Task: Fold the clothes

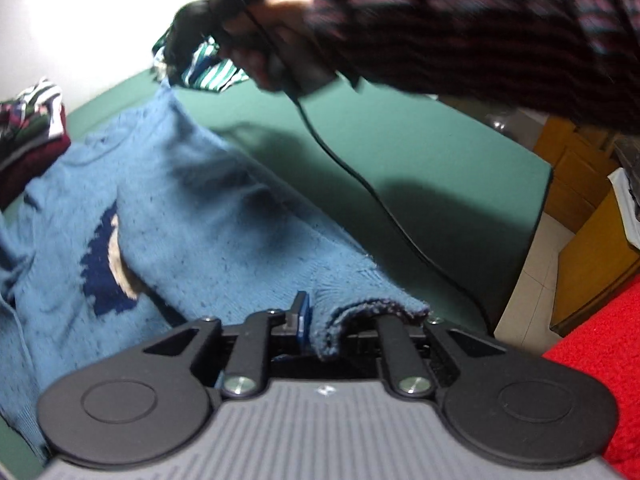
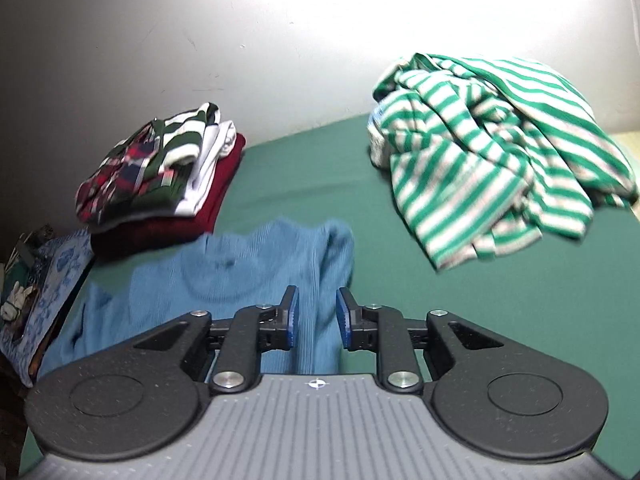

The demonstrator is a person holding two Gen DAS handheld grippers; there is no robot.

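A light blue knit sweater (image 1: 200,208) with a dark blue and cream motif lies spread on the green table (image 1: 400,140). My left gripper (image 1: 320,320) is shut on its ribbed hem edge, which folds over the right finger. A hand in a striped sleeve holds my right gripper (image 1: 176,56) at the sweater's far shoulder corner. In the right wrist view, the right gripper (image 2: 317,316) stands open. The blue sweater (image 2: 240,272) lies under the gap and its pads do not press on it.
A crumpled green-and-white striped garment (image 2: 480,152) lies at the far right of the green table (image 2: 440,320). A stack of folded clothes (image 2: 160,172) sits far left by the wall. A black cable (image 1: 360,176) crosses the table. Red fabric (image 1: 600,360) and wooden furniture (image 1: 580,184) are at the right.
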